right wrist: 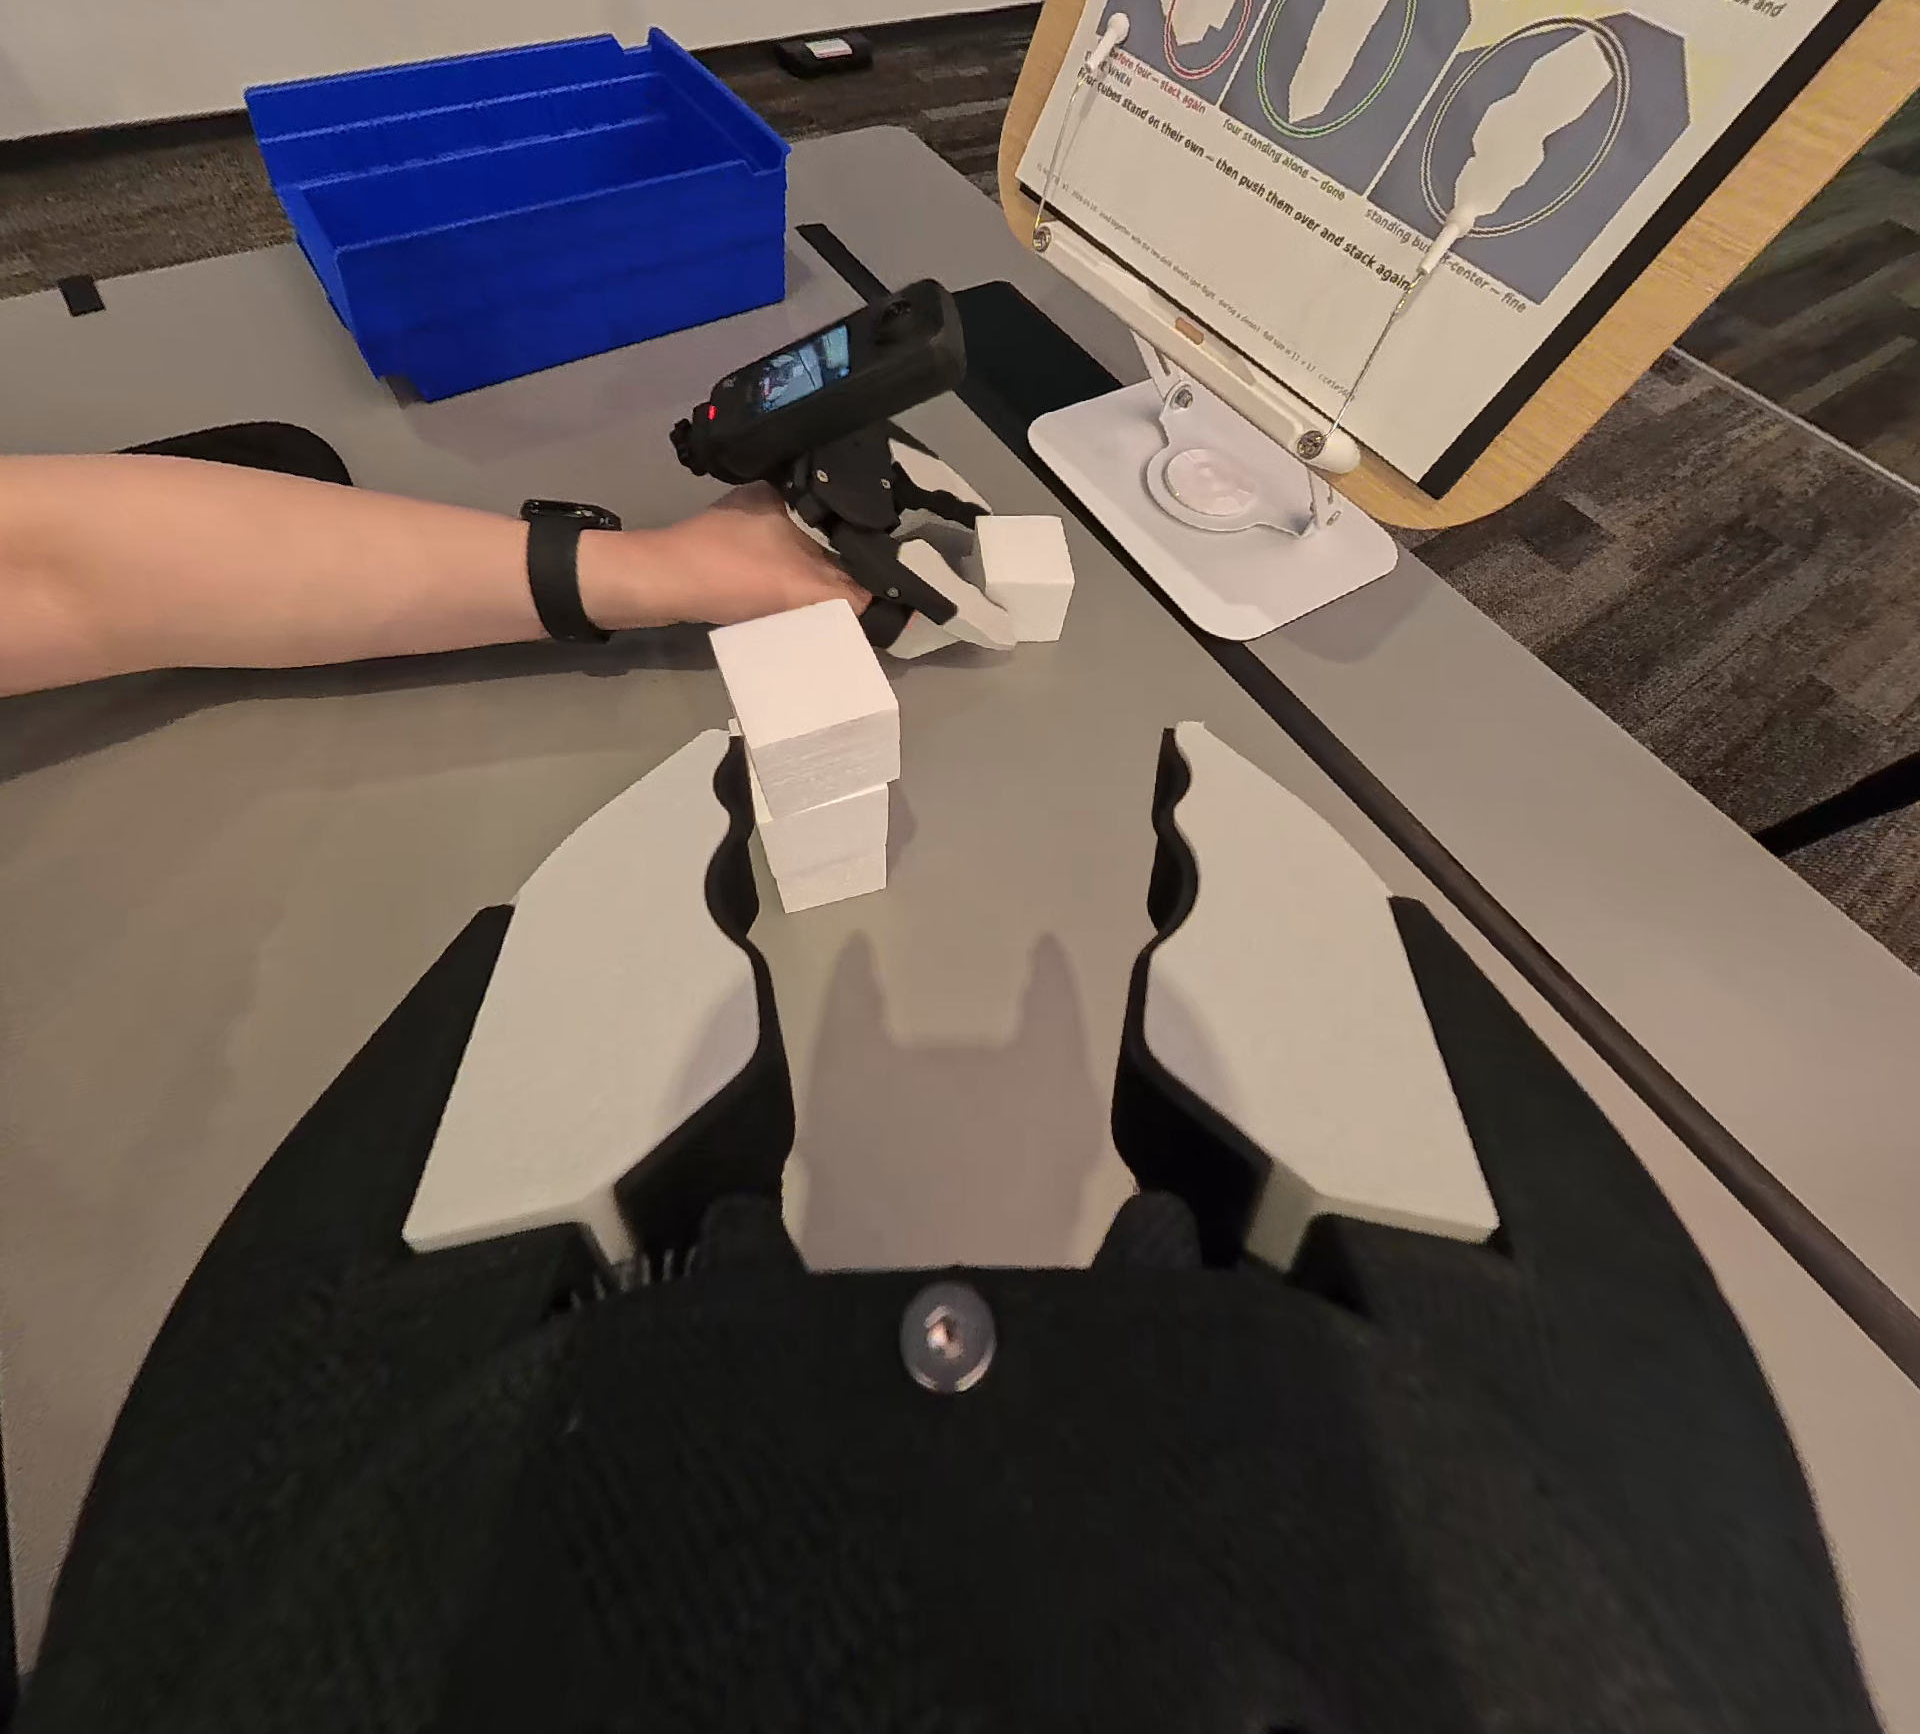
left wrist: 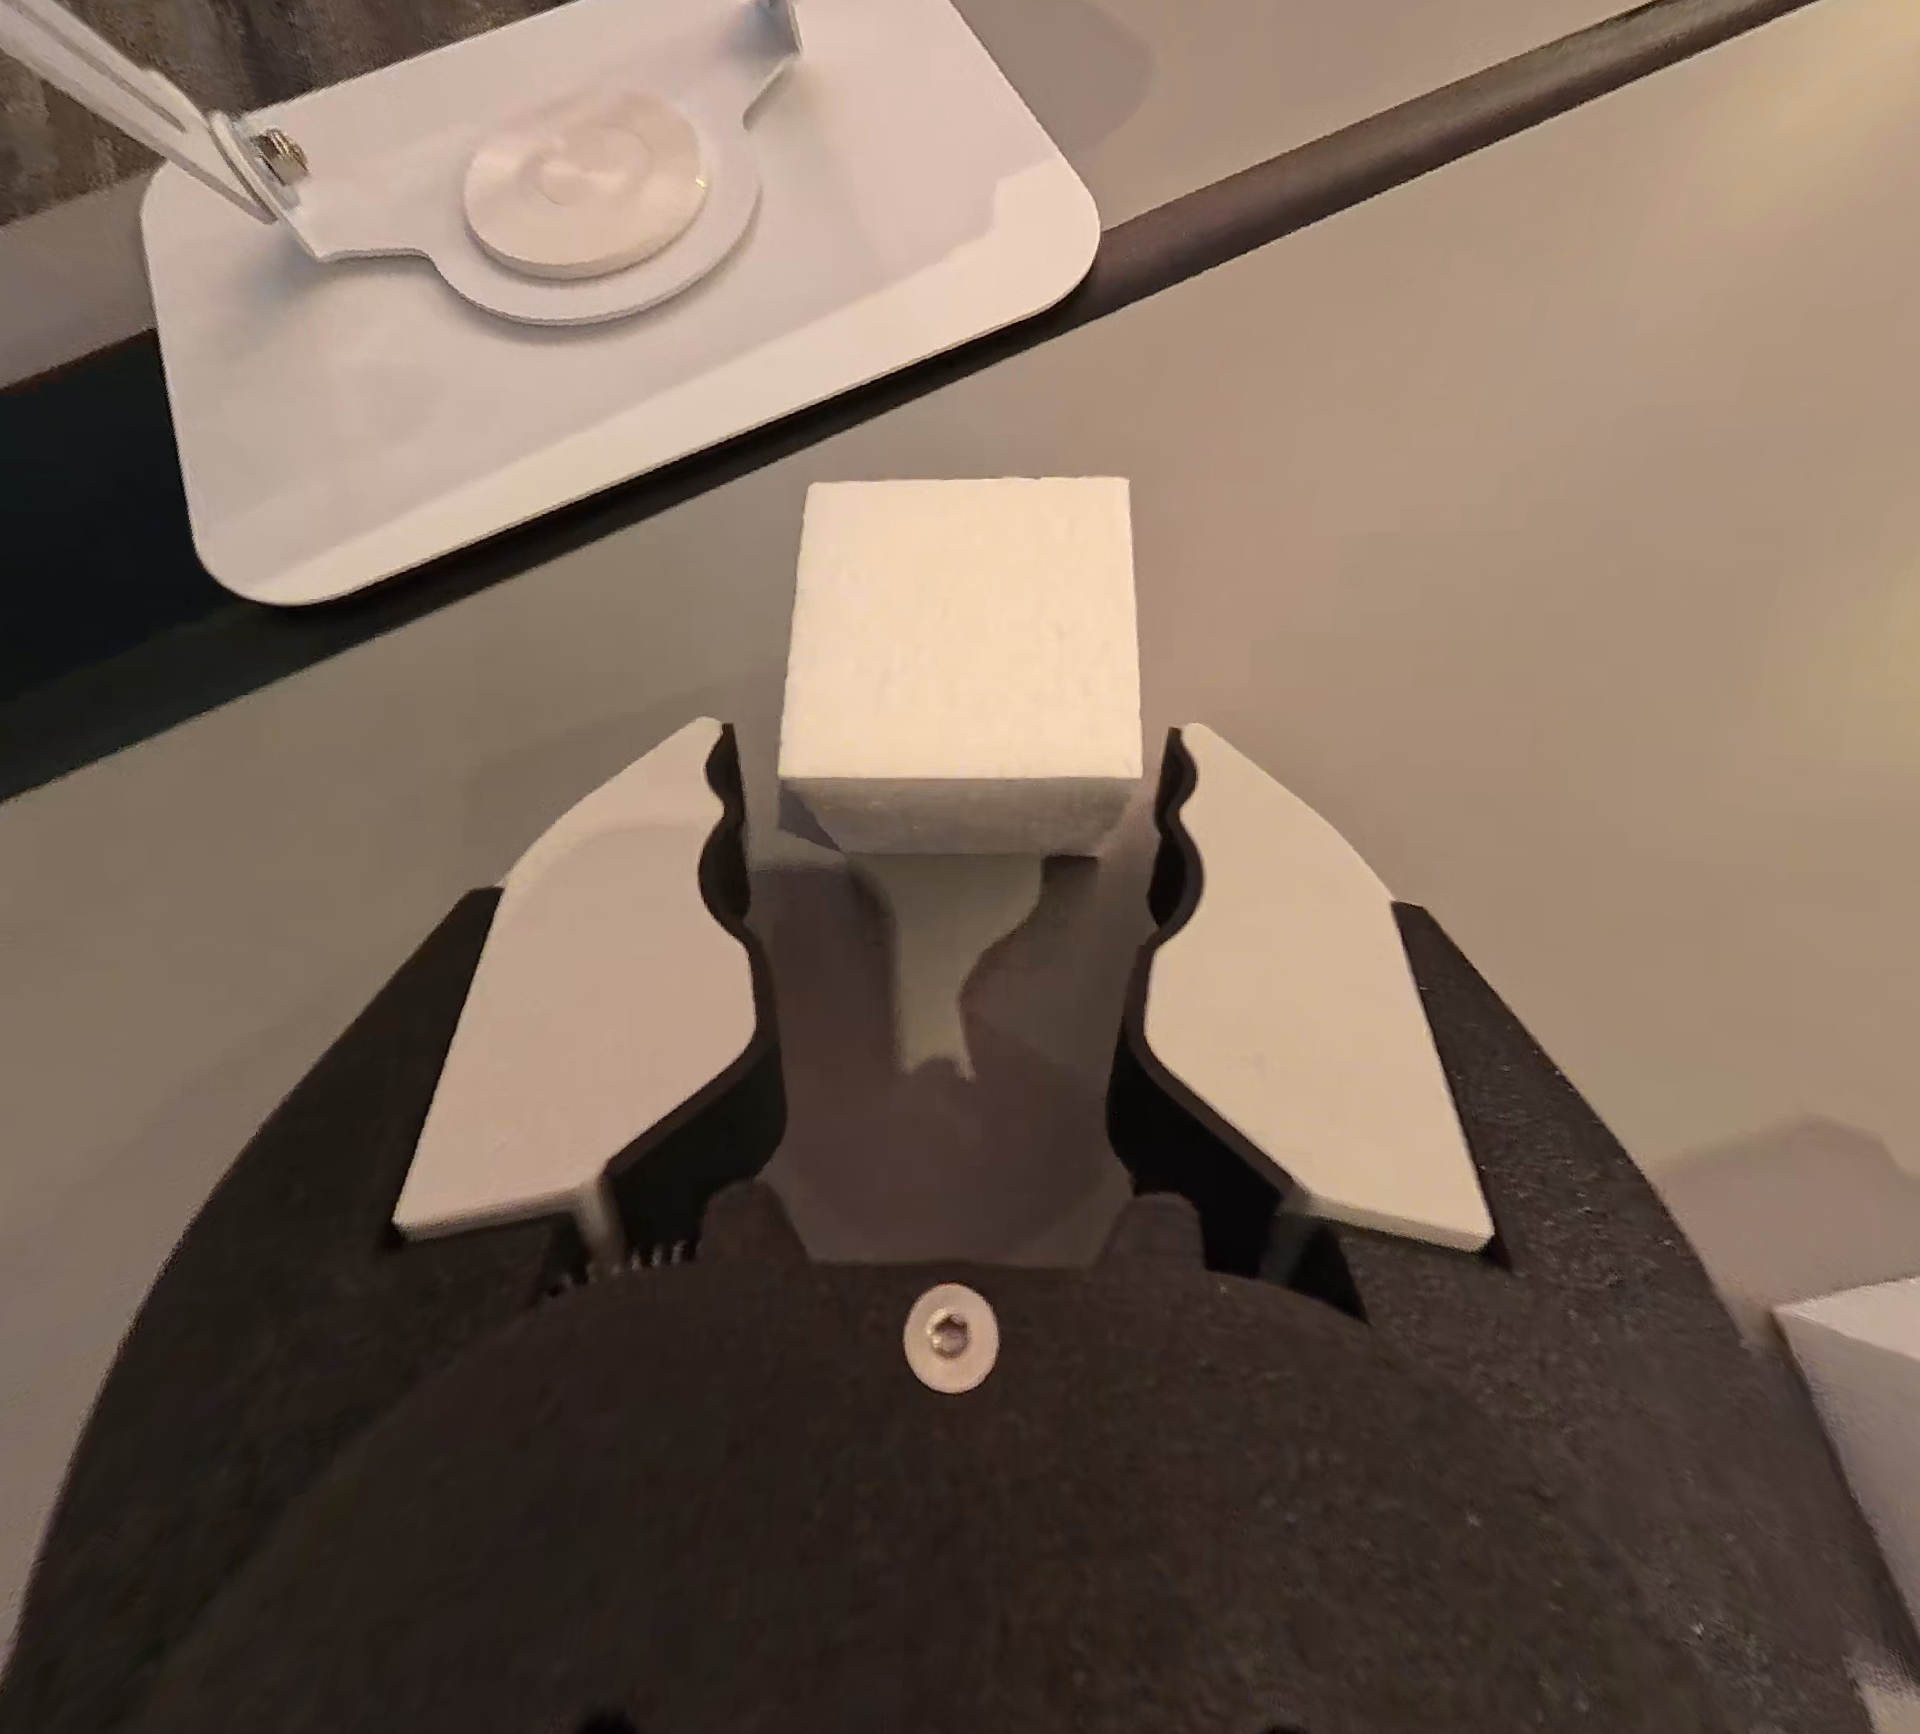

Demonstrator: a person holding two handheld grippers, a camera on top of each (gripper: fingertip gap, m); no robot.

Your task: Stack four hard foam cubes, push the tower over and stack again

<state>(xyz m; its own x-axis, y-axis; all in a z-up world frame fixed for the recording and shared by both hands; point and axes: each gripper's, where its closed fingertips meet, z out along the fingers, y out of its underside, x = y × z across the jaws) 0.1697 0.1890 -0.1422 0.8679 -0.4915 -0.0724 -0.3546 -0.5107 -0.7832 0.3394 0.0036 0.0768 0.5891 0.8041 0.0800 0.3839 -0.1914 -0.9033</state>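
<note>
A single white foam cube [left wrist: 961, 666] rests on the grey table [left wrist: 1455, 541]. My left gripper [left wrist: 956, 749] is open, its fingertips flank the cube's near end, and small gaps show on both sides. The right wrist view shows that cube [right wrist: 1034, 572] in front of the left gripper [right wrist: 987, 583], which a hand holds. A stack of three white cubes [right wrist: 821, 728] stands nearer, slightly uneven. My right gripper [right wrist: 956, 739] is open and empty above the table, and the stack is just ahead of its left fingertip. A corner of another cube [left wrist: 1860, 1372] shows at the left wrist view's right edge.
A blue bin [right wrist: 520, 209] stands at the far left of the table. A white stand base [left wrist: 623, 282] carrying an instruction board [right wrist: 1455, 74] sits close behind the single cube. The table edge [right wrist: 1558, 988] runs along the right. A forearm with a black wristband [right wrist: 566, 567] lies across the left. Spacing between my two grippers at the tips: around 35 centimeters.
</note>
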